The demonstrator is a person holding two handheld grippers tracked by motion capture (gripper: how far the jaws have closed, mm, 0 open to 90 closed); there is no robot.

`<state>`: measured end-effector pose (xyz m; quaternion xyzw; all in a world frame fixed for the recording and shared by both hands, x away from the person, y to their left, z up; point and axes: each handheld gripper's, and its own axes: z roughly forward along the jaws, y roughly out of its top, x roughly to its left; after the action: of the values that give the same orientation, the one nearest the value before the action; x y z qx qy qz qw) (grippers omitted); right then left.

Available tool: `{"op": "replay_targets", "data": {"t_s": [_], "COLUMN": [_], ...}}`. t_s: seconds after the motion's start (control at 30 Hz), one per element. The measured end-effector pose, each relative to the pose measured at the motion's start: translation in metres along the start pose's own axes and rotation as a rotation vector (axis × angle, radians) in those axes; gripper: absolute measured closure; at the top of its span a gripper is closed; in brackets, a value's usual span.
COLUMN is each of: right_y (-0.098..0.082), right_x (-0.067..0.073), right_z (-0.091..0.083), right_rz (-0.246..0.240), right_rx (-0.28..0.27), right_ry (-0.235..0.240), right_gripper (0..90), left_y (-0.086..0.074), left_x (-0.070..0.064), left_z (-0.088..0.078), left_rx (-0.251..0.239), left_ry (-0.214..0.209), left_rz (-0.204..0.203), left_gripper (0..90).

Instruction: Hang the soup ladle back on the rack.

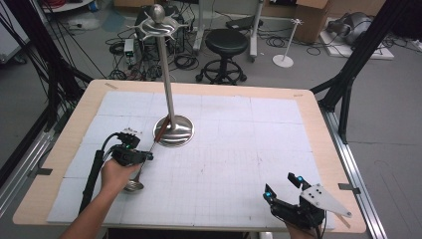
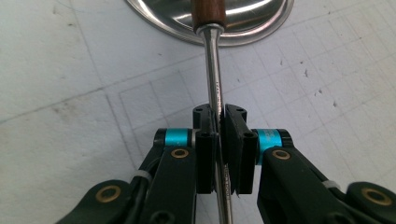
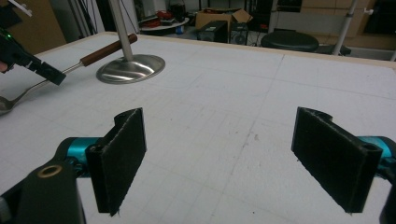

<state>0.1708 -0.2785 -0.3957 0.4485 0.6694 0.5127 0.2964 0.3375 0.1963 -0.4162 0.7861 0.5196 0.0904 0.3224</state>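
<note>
Two grippers are at work: your left gripper is clamped on the thin steel shaft of the long-handled metal ladle with a dark wooden grip, while your right gripper waits with its jaws wide apart near the front right corner of the white gridded tabletop, holding nothing. The ladle lies slanted, its bowl resting on the tabletop beside your left hand and its wooden grip leaning on the round base of the tall polished steel utensil stand. The step in hand appears to be the pick-up. The next move probably calls for lifting the ladle clear and bringing its grip end up to a hook on the stand's crown, keeping the shaft from slipping or pivoting between the jaws. No container is present; the stand's hooks look empty.
</note>
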Motion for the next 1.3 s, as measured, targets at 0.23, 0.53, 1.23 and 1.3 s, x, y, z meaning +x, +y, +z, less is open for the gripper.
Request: {"op": "replay_targets", "data": {"t_s": [0.23, 0.53, 1.23, 1.3], "right_y": [0.0, 0.0, 0.0, 0.0], "right_x": [0.001, 0.0, 0.004, 0.005], "right_z": [0.001, 0.0, 0.004, 0.005], "right_rz": [0.0, -0.003, -0.007, -0.013], "right_rx": [0.0, 0.001, 0.011, 0.01], "right_ry": [0.001, -0.001, 0.017, 0.019], "right_gripper": [16.5, 16.5, 16.5, 16.5], "left_y": [-0.002, -0.007, -0.045, -0.047], "left_x": [0.006, 0.021, 0.047, 0.046], "left_z": [-0.006, -0.014, -0.06, -0.064], "left_rx": [-0.031, -0.071, -0.316, -0.344], "left_ry": [-0.014, -0.019, -0.079, -0.086], "left_rz": [0.001, -0.058, -0.067, -0.051], "left_gripper": [83.9, 84.1, 84.1, 84.1]}}
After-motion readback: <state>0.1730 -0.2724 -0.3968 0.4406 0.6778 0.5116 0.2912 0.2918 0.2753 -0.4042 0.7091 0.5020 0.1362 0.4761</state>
